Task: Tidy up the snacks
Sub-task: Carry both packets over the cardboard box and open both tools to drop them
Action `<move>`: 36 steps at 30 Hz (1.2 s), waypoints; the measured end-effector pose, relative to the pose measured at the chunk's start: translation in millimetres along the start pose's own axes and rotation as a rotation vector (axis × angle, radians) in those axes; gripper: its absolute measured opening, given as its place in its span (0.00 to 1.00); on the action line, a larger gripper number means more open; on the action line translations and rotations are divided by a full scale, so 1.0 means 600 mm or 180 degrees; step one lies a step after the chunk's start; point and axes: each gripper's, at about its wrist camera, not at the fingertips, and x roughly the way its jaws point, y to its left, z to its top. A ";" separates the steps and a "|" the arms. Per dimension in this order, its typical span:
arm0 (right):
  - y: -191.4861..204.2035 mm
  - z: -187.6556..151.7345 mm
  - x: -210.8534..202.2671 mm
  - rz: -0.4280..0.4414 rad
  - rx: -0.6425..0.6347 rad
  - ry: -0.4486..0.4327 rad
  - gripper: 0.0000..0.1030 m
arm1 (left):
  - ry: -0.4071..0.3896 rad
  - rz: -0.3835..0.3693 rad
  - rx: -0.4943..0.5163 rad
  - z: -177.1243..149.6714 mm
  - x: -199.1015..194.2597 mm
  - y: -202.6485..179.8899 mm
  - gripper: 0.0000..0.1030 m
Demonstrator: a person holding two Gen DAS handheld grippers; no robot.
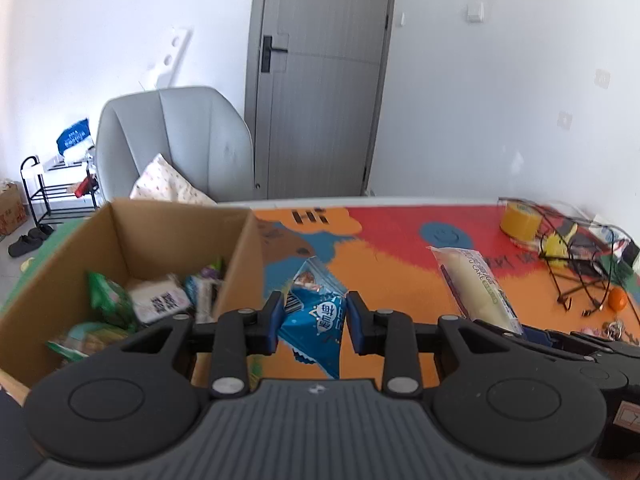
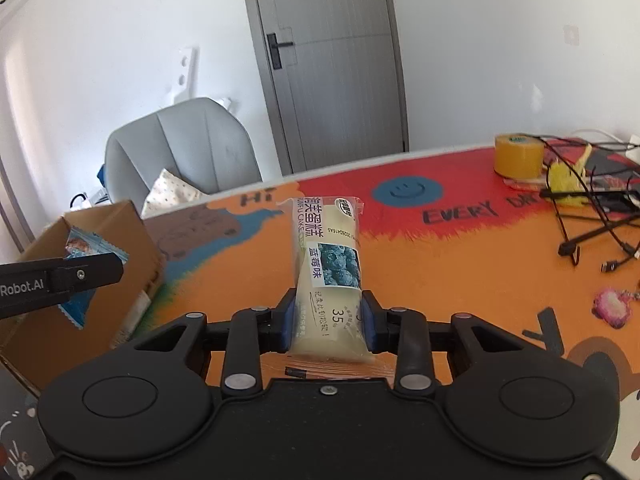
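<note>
My left gripper [image 1: 313, 304] is shut on a blue snack packet [image 1: 316, 322], held above the colourful table mat just right of an open cardboard box [image 1: 120, 232]. Several wrapped snacks [image 1: 160, 300] lie inside the box. The right wrist view shows that blue packet [image 2: 86, 246] beside the box [image 2: 132, 240], with one of the left gripper's fingers [image 2: 92, 274] across it. My right gripper [image 2: 328, 308] is shut on the near end of a long pale cake package [image 2: 324, 248] with a blueberry label, lifted off the mat. The same cake package [image 1: 476, 284] shows at the right in the left wrist view.
A yellow tape roll [image 2: 518, 156], a yellow object and tangled black cables [image 2: 592, 216] crowd the far right of the table. A small orange fruit [image 1: 617, 300] and a pink keychain [image 2: 610, 306] lie nearer. A grey chair [image 1: 180, 140] with a cushion stands behind the box.
</note>
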 end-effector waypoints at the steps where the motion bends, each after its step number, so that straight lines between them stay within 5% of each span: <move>1: 0.005 0.004 -0.005 0.0014 0.0004 -0.0028 0.32 | -0.0024 -0.0002 -0.0009 0.003 -0.005 0.005 0.31; 18: 0.101 0.041 -0.045 0.0345 -0.0015 -0.0267 0.32 | -0.0269 0.0162 -0.0232 0.044 -0.071 0.112 0.31; 36: 0.206 0.061 -0.022 0.0564 -0.0294 -0.0243 0.32 | -0.0084 0.0185 -0.0540 0.046 -0.054 0.222 0.37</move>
